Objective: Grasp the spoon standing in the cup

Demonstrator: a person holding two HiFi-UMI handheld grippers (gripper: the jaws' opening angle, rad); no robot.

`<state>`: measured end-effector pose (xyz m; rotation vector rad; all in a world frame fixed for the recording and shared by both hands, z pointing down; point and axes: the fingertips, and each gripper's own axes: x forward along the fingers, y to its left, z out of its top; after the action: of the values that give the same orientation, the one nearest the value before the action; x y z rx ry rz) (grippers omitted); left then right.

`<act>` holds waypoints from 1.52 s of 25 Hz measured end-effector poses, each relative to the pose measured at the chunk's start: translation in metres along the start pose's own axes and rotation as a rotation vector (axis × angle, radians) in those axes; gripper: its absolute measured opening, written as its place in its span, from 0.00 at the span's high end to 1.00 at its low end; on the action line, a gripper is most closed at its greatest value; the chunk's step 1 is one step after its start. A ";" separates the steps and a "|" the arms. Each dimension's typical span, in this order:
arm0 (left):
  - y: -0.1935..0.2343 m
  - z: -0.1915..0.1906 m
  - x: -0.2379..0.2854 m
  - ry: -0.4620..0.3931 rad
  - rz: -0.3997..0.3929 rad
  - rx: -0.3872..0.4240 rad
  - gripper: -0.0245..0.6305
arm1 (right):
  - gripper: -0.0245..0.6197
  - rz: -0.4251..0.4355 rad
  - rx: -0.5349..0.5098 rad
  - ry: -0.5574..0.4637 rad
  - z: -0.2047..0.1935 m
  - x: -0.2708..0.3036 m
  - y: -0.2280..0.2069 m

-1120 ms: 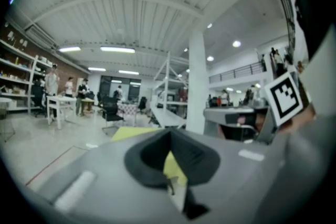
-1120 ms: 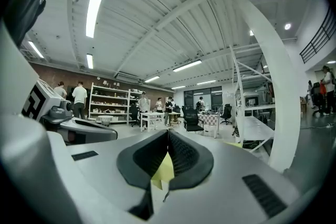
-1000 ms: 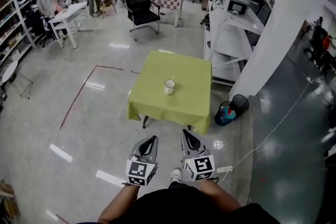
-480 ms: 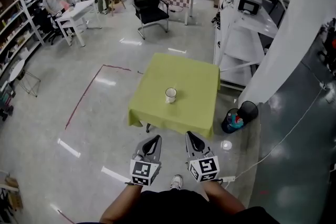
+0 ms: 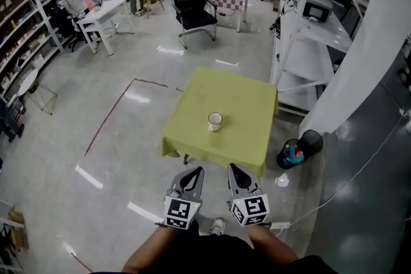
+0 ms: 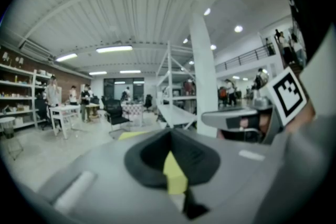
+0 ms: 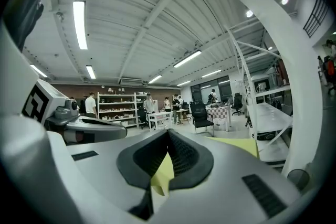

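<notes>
A wide workshop room with a grey polished floor (image 5: 128, 163) holds one white column (image 5: 359, 61) at the right and one white shelving rack (image 5: 314, 42) beside it. One table (image 5: 237, 99) under a yellow-green cloth stands in the middle of the floor. One black office chair (image 5: 196, 9) is beyond the table, and two bins (image 5: 311, 138) sit on the floor by its right near corner. One white cup (image 5: 214, 121) stands alone near the middle of the table; the spoon in it is too small to make out.

The person's two forearms come in from the bottom edge, side by side. The left gripper (image 5: 194, 172) and right gripper (image 5: 232, 169) are level, close together, and point forward at the table. Both hang over the floor, short of the table's near edge and well apart from the cup. On each gripper the jaws are pressed together with nothing between them.
</notes>
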<state>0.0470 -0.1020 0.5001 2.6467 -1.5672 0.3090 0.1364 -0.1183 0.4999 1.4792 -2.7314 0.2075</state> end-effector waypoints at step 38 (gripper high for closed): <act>0.193 0.007 0.132 -0.065 -0.197 -0.079 0.95 | 0.95 -0.178 -0.075 0.023 0.034 0.221 -0.010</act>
<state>-0.0586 -0.3100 0.5083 2.7457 -1.2905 0.1490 0.0252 -0.3118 0.4872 1.6753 -2.5412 0.1152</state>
